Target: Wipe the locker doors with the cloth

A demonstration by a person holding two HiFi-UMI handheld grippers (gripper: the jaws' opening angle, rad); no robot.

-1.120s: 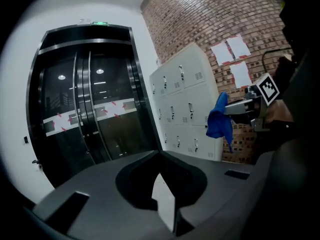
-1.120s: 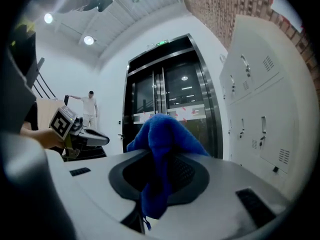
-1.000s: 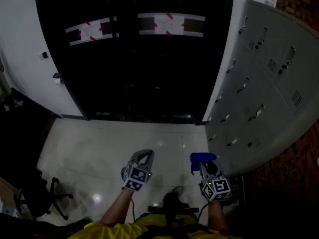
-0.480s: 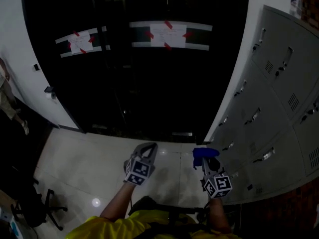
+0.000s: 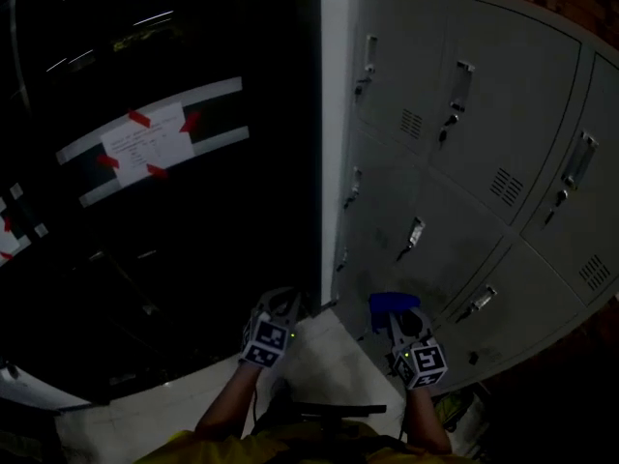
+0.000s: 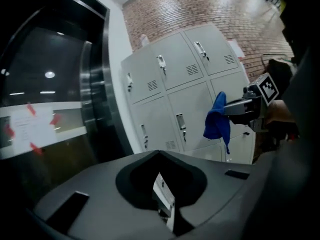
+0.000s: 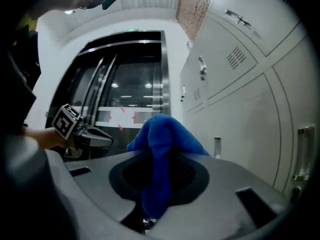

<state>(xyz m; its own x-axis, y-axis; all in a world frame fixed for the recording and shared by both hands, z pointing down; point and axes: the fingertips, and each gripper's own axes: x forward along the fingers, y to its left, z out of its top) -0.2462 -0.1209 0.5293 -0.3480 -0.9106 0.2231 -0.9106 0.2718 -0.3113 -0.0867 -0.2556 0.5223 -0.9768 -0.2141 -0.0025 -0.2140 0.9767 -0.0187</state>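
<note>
Holding the blue cloth [image 5: 391, 303] clamped in its closed jaws, the right gripper [image 5: 398, 319] hovers near the lower locker doors [image 5: 455, 211], seemingly not touching them. The left gripper [image 5: 280, 304], closed and empty, sits farther from the locker doors. Wiping hasn't begun; next, the cloth needs pressing flat against a door.

Taped notice [image 5: 145, 143]: white sheet on the glass door [image 5: 193, 259] at 10 o'clock in the head view; print too small to read.
Marker cubes [image 5: 268, 341]: black-and-white square codes on left gripper [image 5: 282, 296] and right gripper [image 5: 397, 319]; no letters.
Locker doors [image 5: 464, 162]: nothing legible.
</note>
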